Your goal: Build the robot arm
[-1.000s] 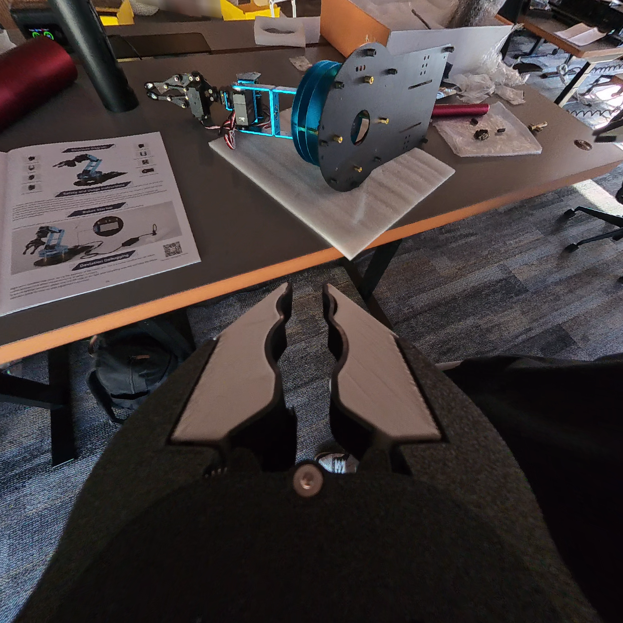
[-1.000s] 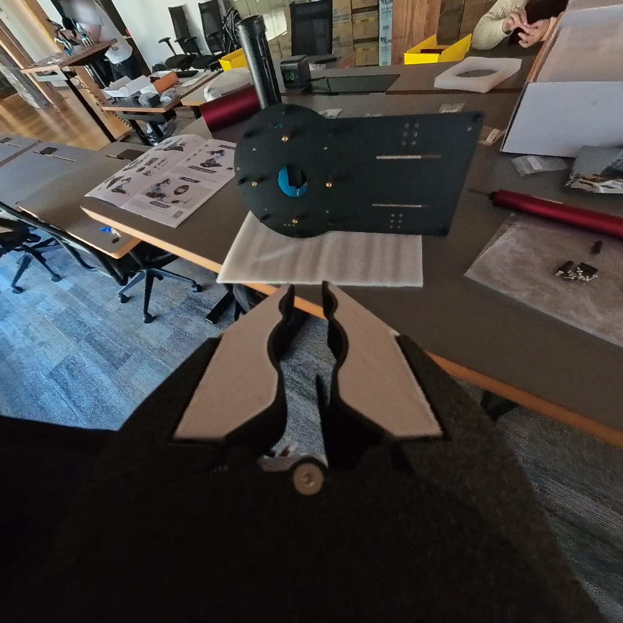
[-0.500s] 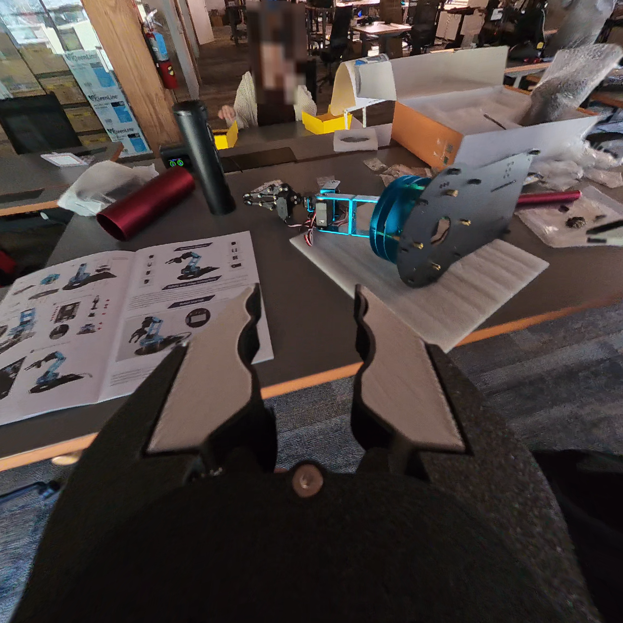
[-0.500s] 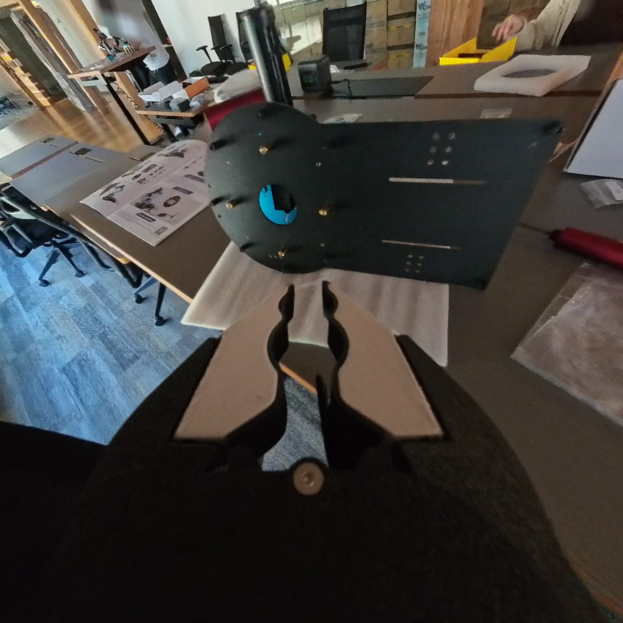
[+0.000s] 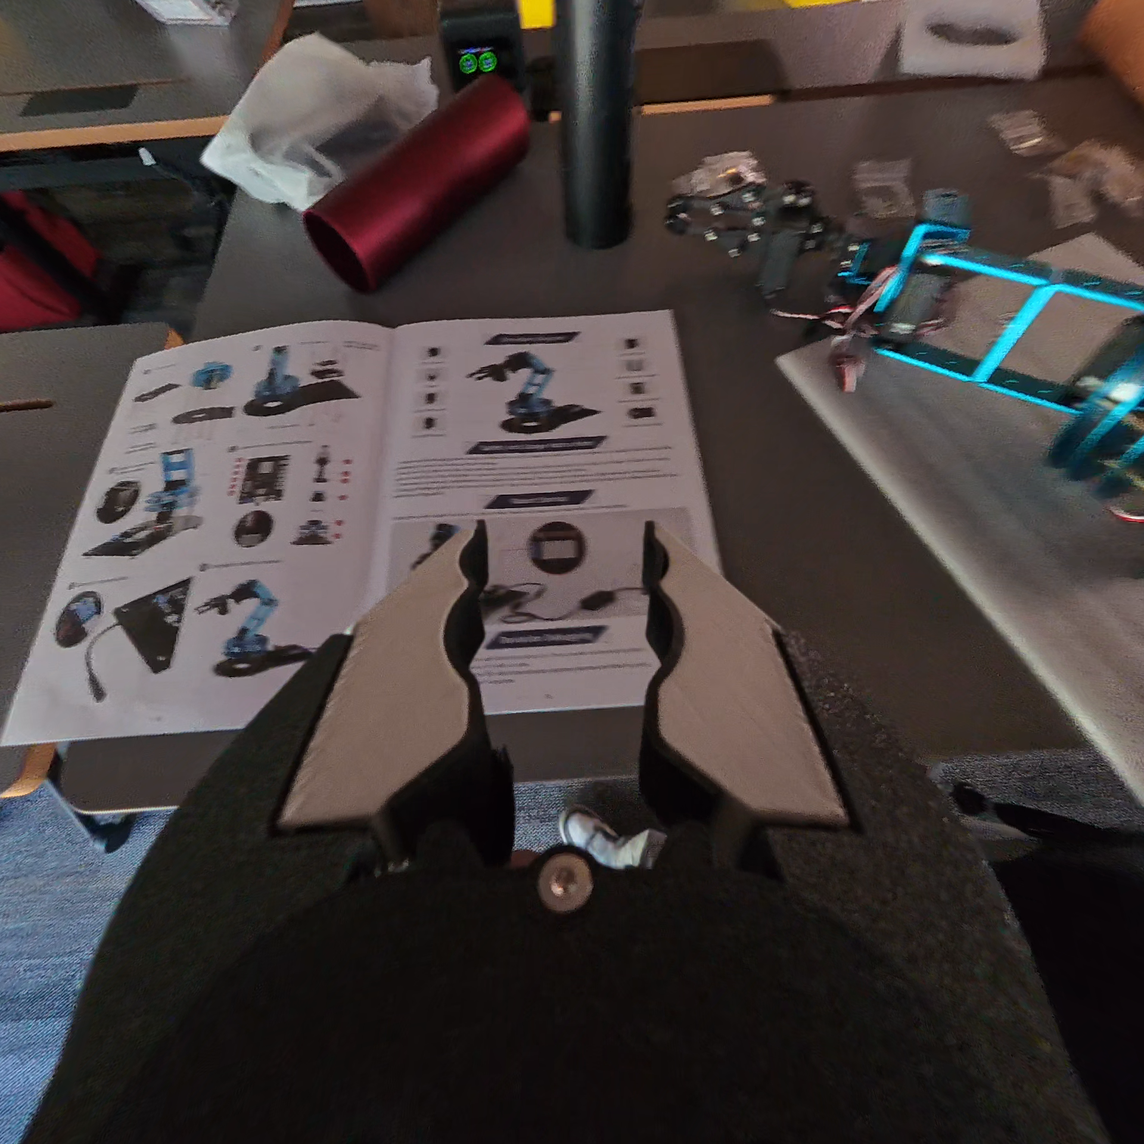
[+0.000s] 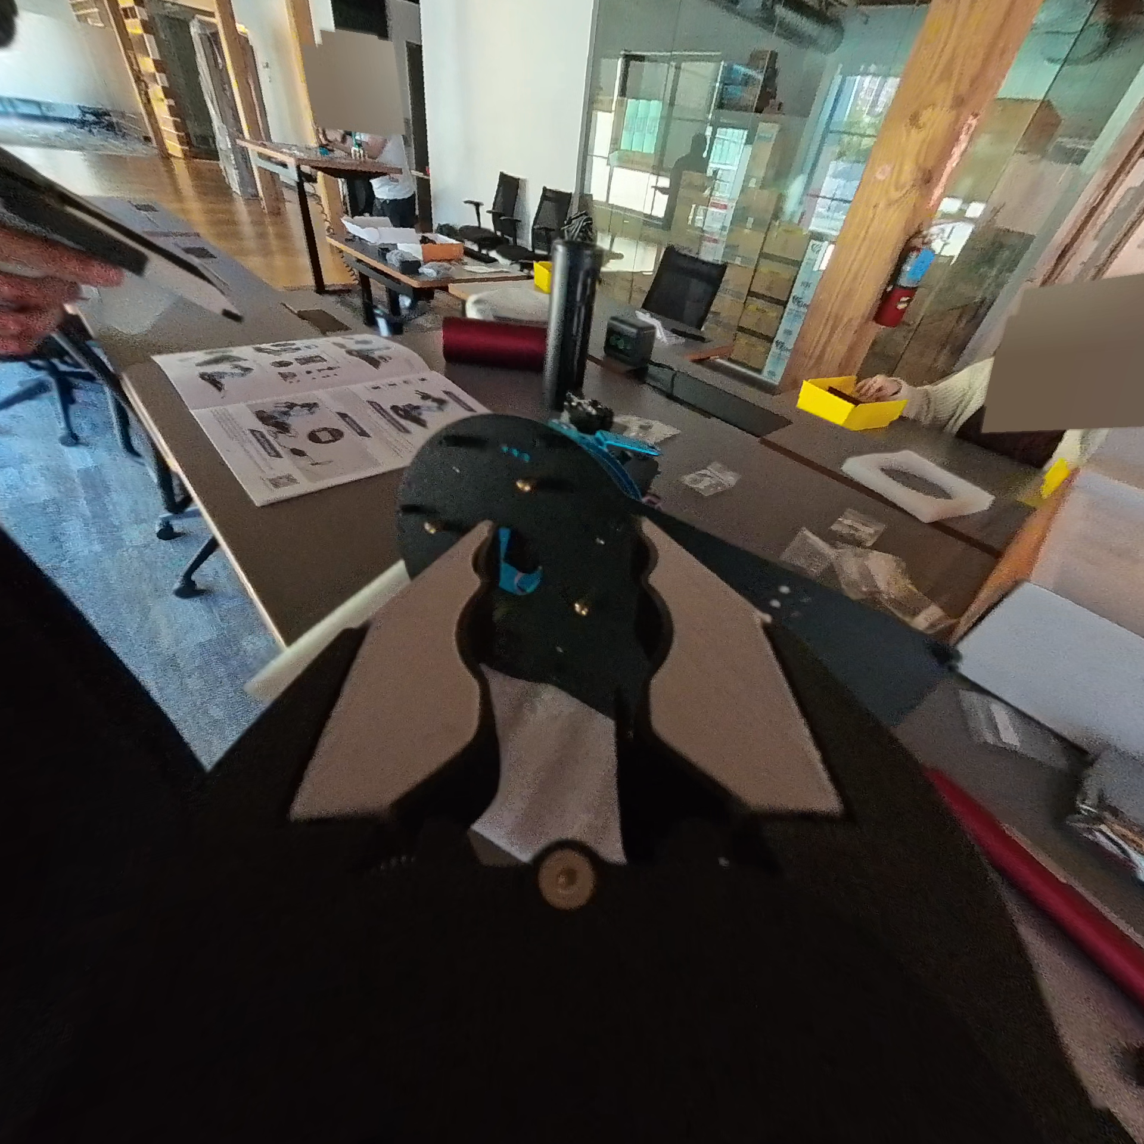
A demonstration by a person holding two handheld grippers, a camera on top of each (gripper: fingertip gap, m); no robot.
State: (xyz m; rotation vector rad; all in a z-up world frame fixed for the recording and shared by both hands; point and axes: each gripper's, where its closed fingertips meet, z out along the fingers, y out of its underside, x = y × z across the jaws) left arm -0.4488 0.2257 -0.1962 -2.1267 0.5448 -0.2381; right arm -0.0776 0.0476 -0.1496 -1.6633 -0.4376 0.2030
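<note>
My left gripper (image 5: 562,537) is open and empty, hovering over the right page of an open instruction booklet (image 5: 266,514) on the dark table. A blue and black robot arm kit (image 5: 966,309) lies on its side on a white foam sheet (image 5: 966,495) to the right. My right gripper (image 6: 564,533) is open, its fingers on either side of the kit's black base plate (image 6: 526,495), close to it; I cannot tell if they touch it. The foam sheet (image 6: 545,761) shows under the plate. The booklet (image 6: 309,408) lies to the left in the right wrist view.
A dark red tube (image 5: 421,179), a black upright cylinder (image 5: 594,124) and a white wrapper (image 5: 322,117) stand behind the booklet. Small parts bags (image 6: 854,557), a white foam frame (image 6: 916,489) and a red rod (image 6: 1052,897) lie right. The other gripper (image 6: 93,241) shows far left.
My left gripper swung left and forward over the booklet and opened wider. My right gripper moved up to the base plate and opened around it.
</note>
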